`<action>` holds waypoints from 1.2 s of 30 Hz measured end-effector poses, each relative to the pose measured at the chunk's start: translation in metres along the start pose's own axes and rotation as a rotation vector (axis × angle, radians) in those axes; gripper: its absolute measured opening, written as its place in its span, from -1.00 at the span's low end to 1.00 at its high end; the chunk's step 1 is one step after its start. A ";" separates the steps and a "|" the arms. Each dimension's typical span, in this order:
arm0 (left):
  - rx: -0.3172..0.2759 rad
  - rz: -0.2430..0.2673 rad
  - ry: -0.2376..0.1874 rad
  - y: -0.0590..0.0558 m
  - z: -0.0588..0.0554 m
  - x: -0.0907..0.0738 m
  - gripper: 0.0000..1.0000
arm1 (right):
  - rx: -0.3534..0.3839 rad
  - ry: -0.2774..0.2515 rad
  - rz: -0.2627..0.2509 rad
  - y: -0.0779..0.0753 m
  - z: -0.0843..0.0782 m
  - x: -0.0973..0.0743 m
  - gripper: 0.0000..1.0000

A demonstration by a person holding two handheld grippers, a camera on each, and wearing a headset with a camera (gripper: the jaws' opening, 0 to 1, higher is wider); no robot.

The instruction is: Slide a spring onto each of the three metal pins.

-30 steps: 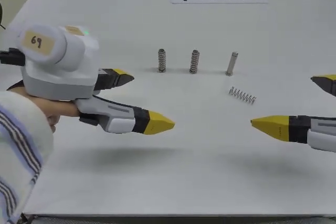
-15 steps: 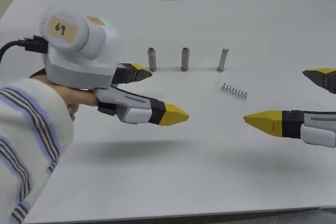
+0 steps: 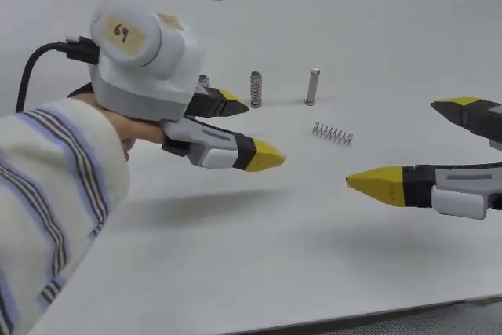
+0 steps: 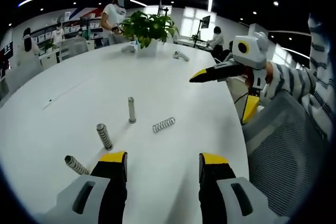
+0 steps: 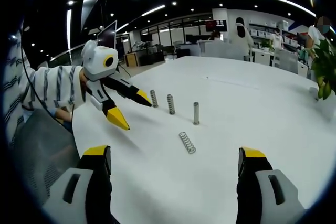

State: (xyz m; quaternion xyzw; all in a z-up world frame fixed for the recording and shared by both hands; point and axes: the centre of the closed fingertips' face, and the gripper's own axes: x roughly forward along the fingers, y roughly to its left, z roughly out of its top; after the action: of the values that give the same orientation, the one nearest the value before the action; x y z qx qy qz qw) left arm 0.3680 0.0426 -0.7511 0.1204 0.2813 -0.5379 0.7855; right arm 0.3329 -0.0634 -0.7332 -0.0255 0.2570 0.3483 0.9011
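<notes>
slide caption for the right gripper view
Open yellow-tipped right gripper faces a loose steel coil spring before the bare metal pin.

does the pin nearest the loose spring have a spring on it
No, bare: the pin stands smooth; the spring lies beside it.

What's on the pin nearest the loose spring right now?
Nothing: that pin stands bare, the loose spring lying flat on the table beside it. In the head view the left tool covers part of the leftmost sprung pin.

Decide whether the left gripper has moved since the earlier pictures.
Yes. The left gripper moved right: its upper jaw, once short of the leftmost pin, now crosses it.
</notes>
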 end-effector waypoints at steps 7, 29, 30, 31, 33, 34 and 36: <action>0.080 -0.042 0.024 -0.004 0.012 0.023 -0.07 | 0.009 0.006 -0.012 -0.003 -0.005 -0.004 0.99; 0.264 -0.143 0.188 -0.009 0.012 0.077 -0.24 | 0.018 0.033 0.006 0.001 -0.015 -0.005 0.99; 0.267 -0.146 0.189 -0.009 0.012 0.079 -0.24 | 0.020 0.031 0.006 0.001 -0.015 -0.005 0.99; 0.277 -0.150 0.194 -0.010 0.012 0.081 -0.24 | 0.023 0.030 0.006 0.002 -0.015 -0.005 0.98; 0.293 -0.152 0.200 -0.009 0.013 0.084 -0.25 | 0.027 0.032 0.005 0.002 -0.016 -0.006 0.98; 0.294 -0.151 0.202 -0.009 0.013 0.085 -0.27 | 0.028 0.033 0.005 0.003 -0.017 -0.006 0.98; 0.287 -0.149 0.209 -0.008 0.013 0.088 -0.30 | 0.033 0.032 0.005 0.003 -0.017 -0.006 0.98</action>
State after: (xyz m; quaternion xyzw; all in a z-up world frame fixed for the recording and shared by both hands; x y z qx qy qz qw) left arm 0.3876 -0.0357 -0.7902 0.2649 0.2898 -0.6137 0.6849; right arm 0.3194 -0.0682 -0.7448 -0.0158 0.2772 0.3458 0.8963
